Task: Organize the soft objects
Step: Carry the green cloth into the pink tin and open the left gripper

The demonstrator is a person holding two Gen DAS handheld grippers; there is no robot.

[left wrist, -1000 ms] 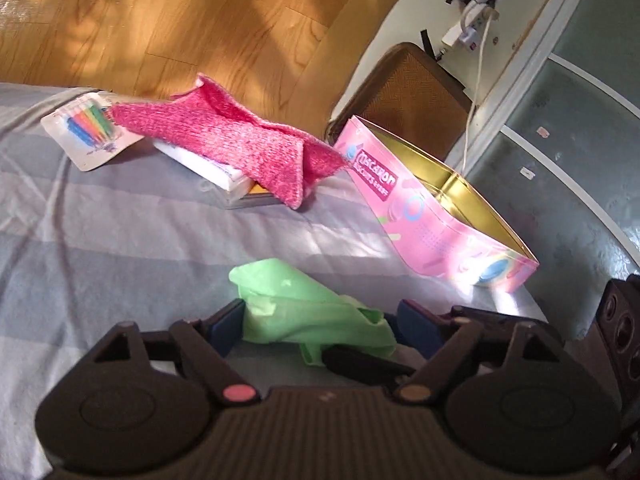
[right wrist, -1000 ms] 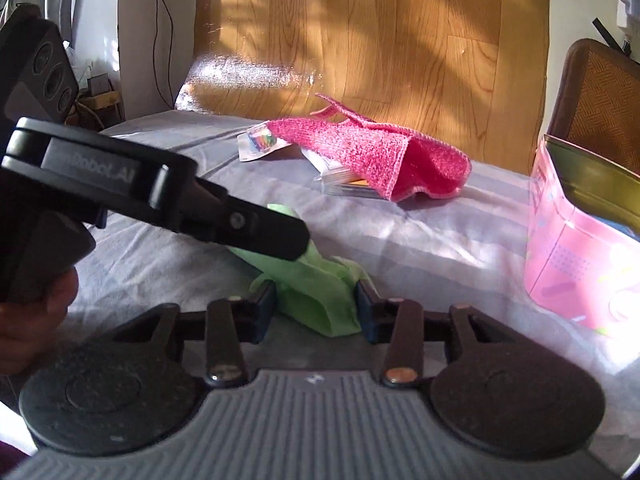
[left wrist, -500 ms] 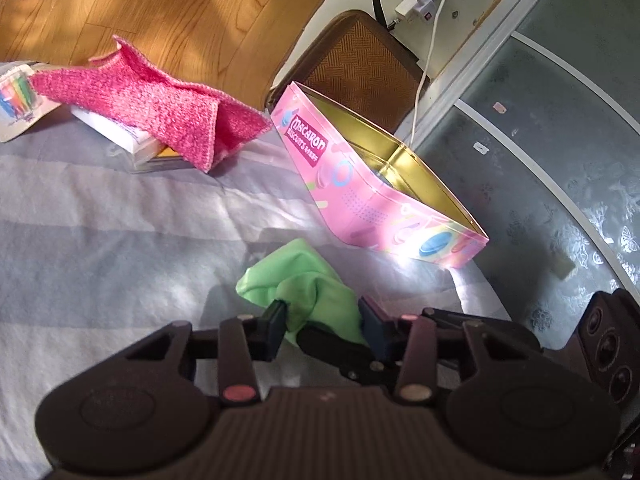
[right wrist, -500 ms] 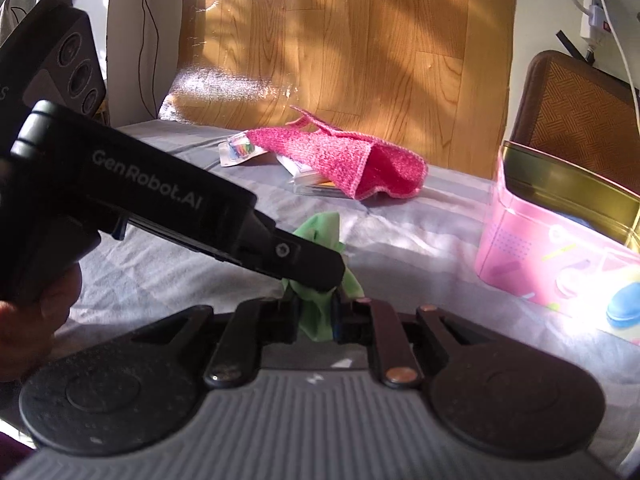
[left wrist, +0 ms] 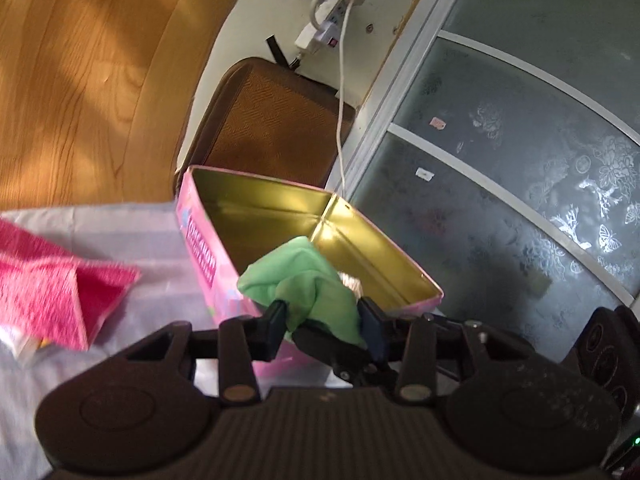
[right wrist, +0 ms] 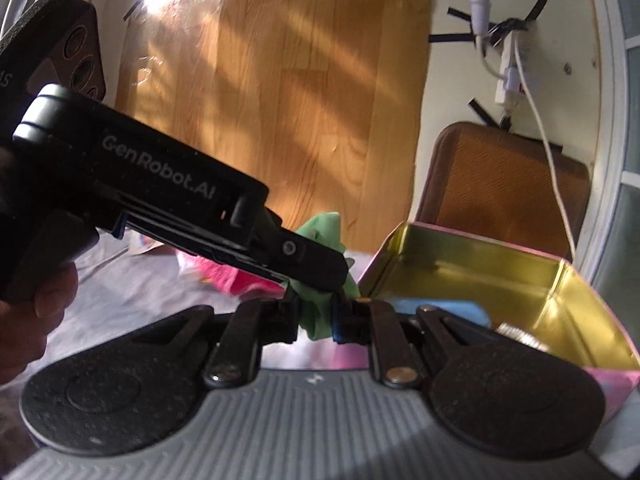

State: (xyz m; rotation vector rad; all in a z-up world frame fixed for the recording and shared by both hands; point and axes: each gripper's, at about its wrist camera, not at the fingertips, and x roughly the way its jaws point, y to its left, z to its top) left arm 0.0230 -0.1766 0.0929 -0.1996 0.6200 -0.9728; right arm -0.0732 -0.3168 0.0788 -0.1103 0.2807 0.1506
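One green cloth (left wrist: 304, 280) was seen, bunched and lifted clear of the surface, at the lower centre of both views. It was pinched by two claws at once: the left claw (left wrist: 324, 326) was closed on its lower folds, and the right claw (right wrist: 314, 316) was clamped narrowly on the same cloth (right wrist: 320, 240). In the right wrist view the left claw's black body (right wrist: 160, 200) was seen crossing from the left edge, held by a hand (right wrist: 36, 320) at the lower left of the frame.

One pink tin (left wrist: 208, 268) with a gold interior was counted, open at the top, just behind and below the cloth; in the right wrist view it (right wrist: 460, 276) filled the right half of the frame, with a blue object (right wrist: 440, 308) and a pale ribbed item (right wrist: 520, 334) lying inside. One pink knitted cloth (left wrist: 48, 284) was seen at the left edge of the left wrist view, blurred, resting on something flat that could not be made out.

The surface was covered by a pale grey striped sheet (left wrist: 120, 232). Behind it a wood-grain panel (right wrist: 280, 100) was taped to the wall, a brown woven case (left wrist: 268, 124) was leaned upright, one white power strip (left wrist: 328, 24) with a hanging cable was fixed above it, and frosted patterned glass doors (left wrist: 520, 180) filled the right side.
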